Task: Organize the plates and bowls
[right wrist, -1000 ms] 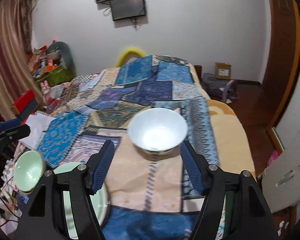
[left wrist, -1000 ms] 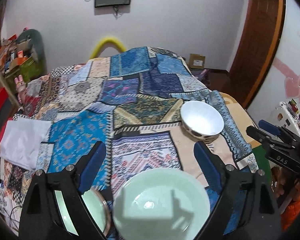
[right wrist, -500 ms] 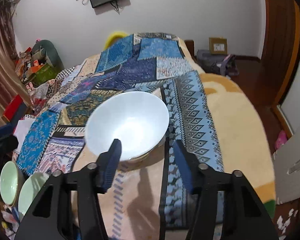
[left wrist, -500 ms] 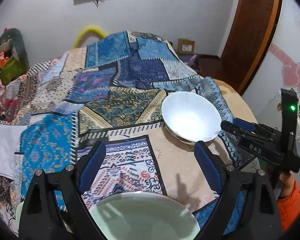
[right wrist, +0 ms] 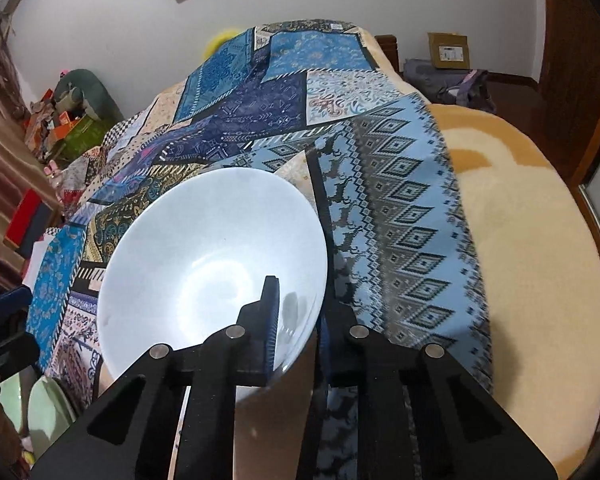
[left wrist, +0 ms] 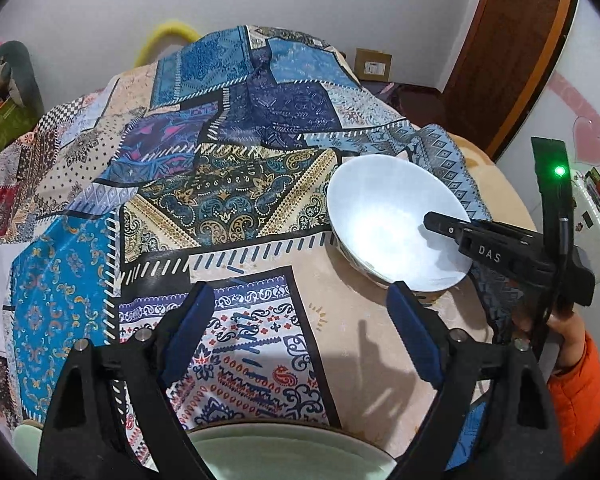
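Between right tongs [right wrist: 296, 320]: bowl rim [right wrist: 300, 344]

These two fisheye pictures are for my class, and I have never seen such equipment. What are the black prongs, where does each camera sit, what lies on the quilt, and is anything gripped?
There is no robot here: a person holds a two-finger gripper in each hand, and a camera on each looks forward along its fingers. In the left camera's picture the left gripper stands open above a pale green bowl at the bottom edge, with nothing between its fingers. To the right, the right gripper reaches onto a white bowl on the patchwork quilt. The right camera's picture shows that same white bowl up close: the right gripper has just closed on its rim, one finger inside and one outside.
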{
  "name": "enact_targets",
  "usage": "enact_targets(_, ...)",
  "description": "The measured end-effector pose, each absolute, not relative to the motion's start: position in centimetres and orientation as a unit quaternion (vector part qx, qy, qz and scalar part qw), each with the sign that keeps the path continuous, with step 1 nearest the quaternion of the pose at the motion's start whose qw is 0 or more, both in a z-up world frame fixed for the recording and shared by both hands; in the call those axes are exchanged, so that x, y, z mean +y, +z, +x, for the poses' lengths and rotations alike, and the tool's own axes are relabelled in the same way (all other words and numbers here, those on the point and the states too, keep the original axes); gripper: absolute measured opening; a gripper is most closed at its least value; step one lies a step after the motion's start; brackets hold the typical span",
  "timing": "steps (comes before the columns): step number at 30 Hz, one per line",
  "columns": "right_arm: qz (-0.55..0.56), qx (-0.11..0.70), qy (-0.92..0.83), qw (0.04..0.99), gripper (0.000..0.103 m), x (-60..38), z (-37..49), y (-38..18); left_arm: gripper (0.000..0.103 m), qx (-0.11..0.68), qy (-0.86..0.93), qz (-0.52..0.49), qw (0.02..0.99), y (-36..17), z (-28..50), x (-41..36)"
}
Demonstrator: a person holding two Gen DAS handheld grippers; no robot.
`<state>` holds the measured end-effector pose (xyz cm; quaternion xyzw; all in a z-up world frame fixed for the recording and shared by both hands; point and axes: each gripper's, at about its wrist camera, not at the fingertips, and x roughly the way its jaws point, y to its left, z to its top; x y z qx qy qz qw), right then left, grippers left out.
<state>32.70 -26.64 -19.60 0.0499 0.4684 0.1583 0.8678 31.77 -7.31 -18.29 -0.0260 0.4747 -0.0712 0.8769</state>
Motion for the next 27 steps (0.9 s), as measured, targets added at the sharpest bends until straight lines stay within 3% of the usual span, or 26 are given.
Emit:
enact_targets(7, 0.011, 0.460, 0.199, 0.865, 0.015, -25.1, 31.3, -19.2, 0.069, 0.506, -0.078, -0.045, 0.858, -20.2, 33.0, -7.5)
enact_targets(13, 0.007, 0.469, 0.230, 0.853, 0.015, -24.0, 29.9, -19.3, 0.044, 0.550, -0.078, -0.060, 0.829, -22.9, 33.9, -7.5)
enact_targets(18, 0.019, 0.475, 0.234, 0.848, 0.016, -23.7, 29.4, -19.6, 0.037, 0.558, -0.082, -0.060, 0.824, -23.9, 33.9, -7.6)
enact_targets(22, 0.029, 0.473, 0.232, 0.849, 0.016, -23.5, 29.4, -19.5, 0.019, 0.567, -0.102, -0.073, 0.814, -24.3, 34.1, -8.0)
enact_targets(27, 0.029, 0.469, 0.223, 0.854, 0.016, -23.2, 28.6, -19.0, 0.018, 0.562, -0.095, -0.069, 0.819, -24.1, 33.5, -8.3)
